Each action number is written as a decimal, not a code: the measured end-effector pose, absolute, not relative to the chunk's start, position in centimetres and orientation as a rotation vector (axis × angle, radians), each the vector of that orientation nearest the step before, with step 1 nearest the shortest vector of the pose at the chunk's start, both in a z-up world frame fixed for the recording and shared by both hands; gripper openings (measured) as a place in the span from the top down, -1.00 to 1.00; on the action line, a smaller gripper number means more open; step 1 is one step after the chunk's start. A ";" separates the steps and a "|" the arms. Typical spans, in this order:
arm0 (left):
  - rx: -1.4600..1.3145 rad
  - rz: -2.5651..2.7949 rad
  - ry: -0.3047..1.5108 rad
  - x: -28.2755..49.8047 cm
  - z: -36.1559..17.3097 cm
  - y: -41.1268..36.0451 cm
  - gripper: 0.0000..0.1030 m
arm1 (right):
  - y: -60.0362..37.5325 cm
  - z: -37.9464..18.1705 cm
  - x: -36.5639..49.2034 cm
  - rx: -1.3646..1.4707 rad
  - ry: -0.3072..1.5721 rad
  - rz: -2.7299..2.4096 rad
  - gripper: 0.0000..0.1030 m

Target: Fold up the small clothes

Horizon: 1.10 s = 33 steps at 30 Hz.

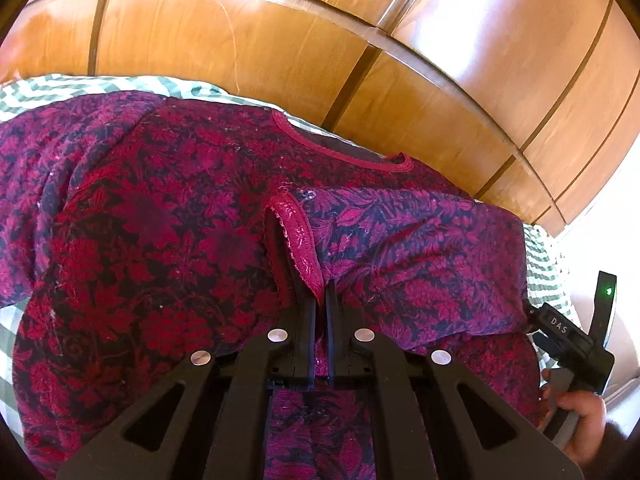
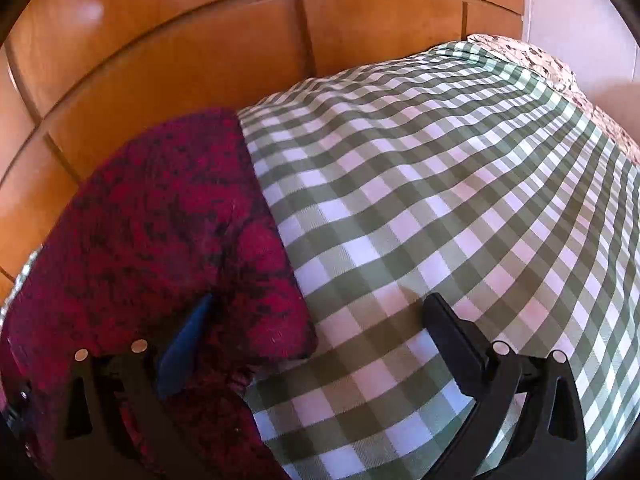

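Note:
A crimson and navy floral knit sweater (image 1: 160, 220) lies spread on a green and white checked cloth (image 1: 60, 88), neckline (image 1: 344, 148) toward the wooden wardrobe. My left gripper (image 1: 320, 296) is shut on the red ribbed cuff (image 1: 298, 236) of a sleeve folded across the sweater's body. My right gripper (image 2: 320, 312) is open wide at the sweater's edge (image 2: 168, 232); its left finger (image 2: 188, 332) rests on the knit and its right finger (image 2: 452, 340) over the checked cloth (image 2: 440, 200). The right gripper's body also shows in the left wrist view (image 1: 572, 336), held by a hand.
A glossy wooden wardrobe with panelled doors (image 1: 280, 40) stands right behind the surface and shows in the right wrist view (image 2: 160, 40). A dark patterned fabric (image 2: 560, 72) lies at the far right edge of the checked cloth.

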<state>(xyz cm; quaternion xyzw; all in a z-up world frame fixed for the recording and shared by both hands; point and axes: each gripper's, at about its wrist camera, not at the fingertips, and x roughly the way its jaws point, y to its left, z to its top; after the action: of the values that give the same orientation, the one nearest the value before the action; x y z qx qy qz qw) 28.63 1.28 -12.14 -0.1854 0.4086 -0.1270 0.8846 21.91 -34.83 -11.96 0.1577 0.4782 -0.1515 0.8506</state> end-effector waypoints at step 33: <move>-0.476 -0.279 0.827 29.0 -13.3 3.5 0.94 | -34.7 -13.0 30.5 0.232 0.991 -0.390 -0.95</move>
<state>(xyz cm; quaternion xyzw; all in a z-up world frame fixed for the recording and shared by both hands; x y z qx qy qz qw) 28.98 3.50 -13.28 -0.2281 0.3969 -0.1337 0.8790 30.49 -34.75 -12.98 0.1104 0.4714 -0.1853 0.8551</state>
